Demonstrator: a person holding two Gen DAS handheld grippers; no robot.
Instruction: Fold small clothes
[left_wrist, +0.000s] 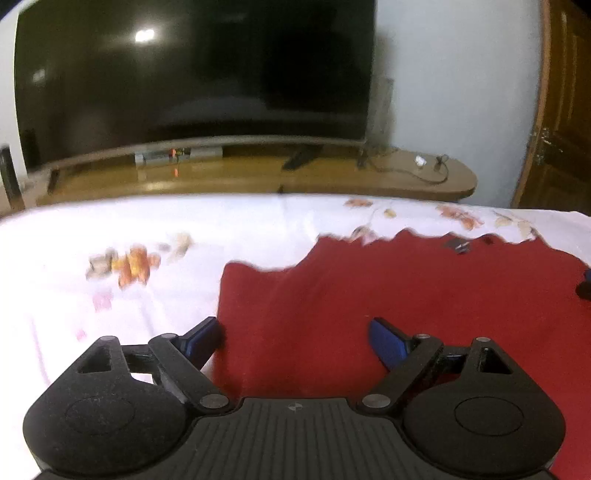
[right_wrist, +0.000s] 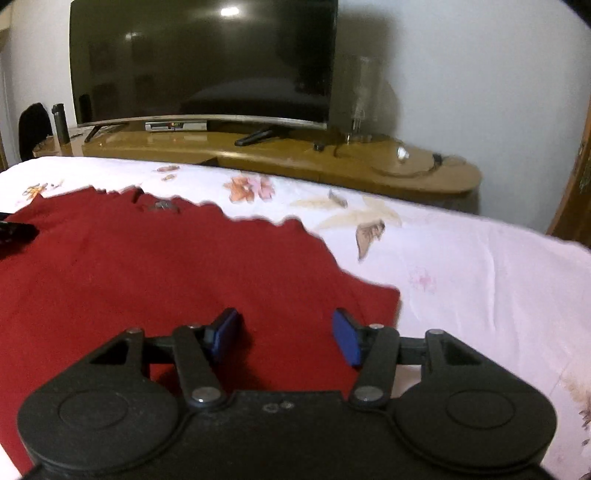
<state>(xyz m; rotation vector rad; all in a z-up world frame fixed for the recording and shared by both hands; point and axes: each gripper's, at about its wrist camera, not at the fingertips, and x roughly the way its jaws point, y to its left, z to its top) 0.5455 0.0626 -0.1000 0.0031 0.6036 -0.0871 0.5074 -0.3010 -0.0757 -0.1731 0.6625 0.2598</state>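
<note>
On the bed (left_wrist: 110, 229), a red shirt (left_wrist: 406, 295) is lying spread flat over the white flowered sheet (right_wrist: 461, 266), its collar and label (right_wrist: 160, 206) pointing toward the far edge. The left gripper (left_wrist: 295, 339) is hanging just above the shirt's left edge, jaws spread wide and holding nothing, with one blue finger (left_wrist: 201, 338) over the border between cloth and sheet. The right gripper (right_wrist: 286, 336) is hovering over the shirt's right corner, its jaws also wide and empty. Whether either is touching the cloth cannot be told. Beyond the bed, a dark TV (right_wrist: 203, 62) is standing on a wooden stand (right_wrist: 295, 158), and a wooden door (left_wrist: 561, 110) is showing at the right.
</note>
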